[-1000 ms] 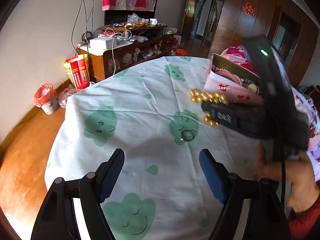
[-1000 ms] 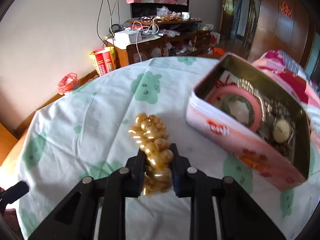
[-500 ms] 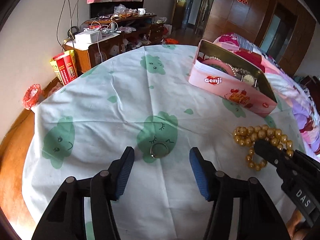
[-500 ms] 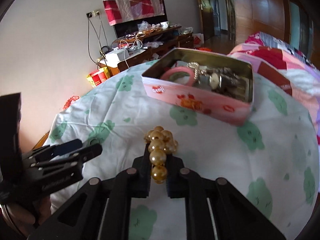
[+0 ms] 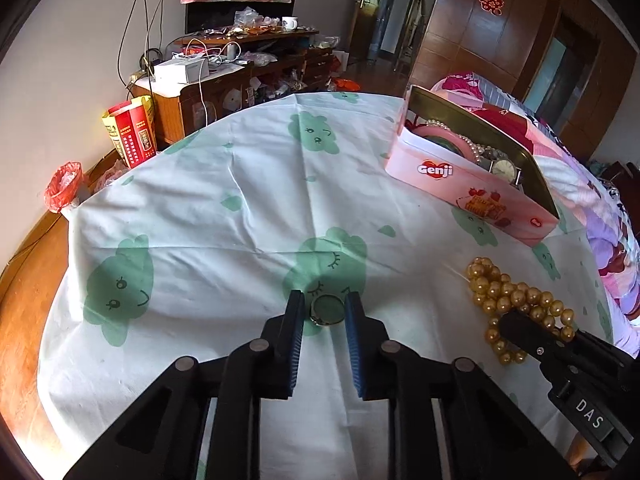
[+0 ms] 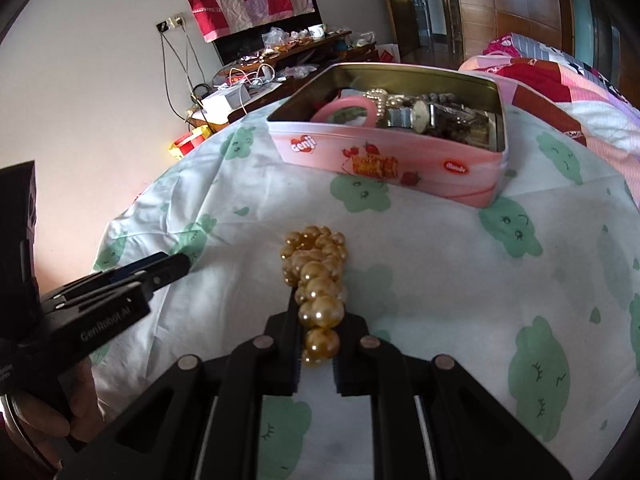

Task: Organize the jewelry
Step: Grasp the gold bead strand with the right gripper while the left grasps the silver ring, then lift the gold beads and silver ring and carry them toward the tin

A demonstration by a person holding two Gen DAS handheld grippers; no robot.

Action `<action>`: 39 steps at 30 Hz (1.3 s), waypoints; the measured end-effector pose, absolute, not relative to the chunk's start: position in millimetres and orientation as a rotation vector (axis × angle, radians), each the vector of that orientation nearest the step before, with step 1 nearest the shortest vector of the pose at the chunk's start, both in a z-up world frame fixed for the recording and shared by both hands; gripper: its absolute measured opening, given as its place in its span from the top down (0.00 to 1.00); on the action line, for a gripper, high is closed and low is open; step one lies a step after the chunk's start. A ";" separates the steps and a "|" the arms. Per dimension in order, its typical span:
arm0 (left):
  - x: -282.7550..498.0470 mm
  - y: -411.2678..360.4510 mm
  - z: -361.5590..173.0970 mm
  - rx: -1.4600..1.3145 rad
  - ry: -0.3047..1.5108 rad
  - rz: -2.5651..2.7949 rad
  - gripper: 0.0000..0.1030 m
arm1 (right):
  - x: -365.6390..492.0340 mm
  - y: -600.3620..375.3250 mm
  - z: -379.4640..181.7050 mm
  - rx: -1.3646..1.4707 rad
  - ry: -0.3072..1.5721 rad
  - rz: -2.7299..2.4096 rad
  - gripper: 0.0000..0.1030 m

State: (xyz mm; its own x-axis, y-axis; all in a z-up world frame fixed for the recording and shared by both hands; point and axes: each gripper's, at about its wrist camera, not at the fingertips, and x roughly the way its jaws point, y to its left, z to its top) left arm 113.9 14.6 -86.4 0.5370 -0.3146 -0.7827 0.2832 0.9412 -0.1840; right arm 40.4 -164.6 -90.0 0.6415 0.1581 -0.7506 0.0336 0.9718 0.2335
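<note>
Gold-coloured beads make up the necklace (image 6: pixel 318 280) that the right gripper (image 6: pixel 317 336) holds: its jaws are clamped narrow on a few of the near beads, while the rest of the strand lies bunched on the table (image 6: pixel 440 264) just beyond the tips. The table wears a white cloth printed with green cloud faces. On its far right side stands an open pink Genji tin (image 6: pixel 380 160), well apart from the necklace, with a pink bangle (image 6: pixel 344 106), a wristwatch (image 6: pixel 420 114) and a string of white pearls (image 5: pixel 468 142) inside. In the left wrist view, the left gripper (image 5: pixel 325 312) points down at a ring (image 5: pixel 327 311) lying on one of the green faces near the table's middle; its blue-padded jaws are closing, the ring sits between them, and whether the pads touch it cannot be told. To the right of the ring, the necklace (image 5: pixel 516 300) trails from the right gripper's black tip (image 5: pixel 516 326).
</note>
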 end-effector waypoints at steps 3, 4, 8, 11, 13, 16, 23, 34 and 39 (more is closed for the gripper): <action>111.6 6.5 -85.8 0.011 0.933 -0.341 0.80 | 42.1 -167.3 -93.2 0.254 0.889 0.067 0.86; 110.9 4.0 -85.6 0.028 0.931 -0.335 0.80 | 42.5 -168.1 -93.9 0.261 0.893 0.069 0.86; 111.3 3.5 -86.1 0.037 0.930 -0.332 0.79 | 41.5 -169.0 -93.3 0.262 0.892 0.070 0.86; 110.5 -0.1 -86.0 0.070 0.927 -0.325 0.76 | 41.6 -169.4 -93.6 0.270 0.891 0.073 0.86; 109.1 -4.8 -86.6 0.107 0.923 -0.324 0.71 | 41.1 -169.8 -93.5 0.275 0.891 0.075 0.86; 108.8 -5.5 -87.0 0.115 0.921 -0.326 0.71 | 40.8 -170.1 -93.4 0.274 0.891 0.075 0.86; 109.6 1.1 -85.8 0.063 0.924 -0.333 0.88 | 39.2 -169.6 -92.9 0.268 0.888 0.066 0.86; 87.7 17.7 -68.1 -0.059 0.823 -0.401 0.96 | 26.9 -168.8 -81.1 0.234 0.832 0.063 0.84; 79.5 18.3 -61.5 -0.071 0.785 -0.419 0.97 | 20.5 -171.4 -79.3 0.238 0.829 0.049 0.84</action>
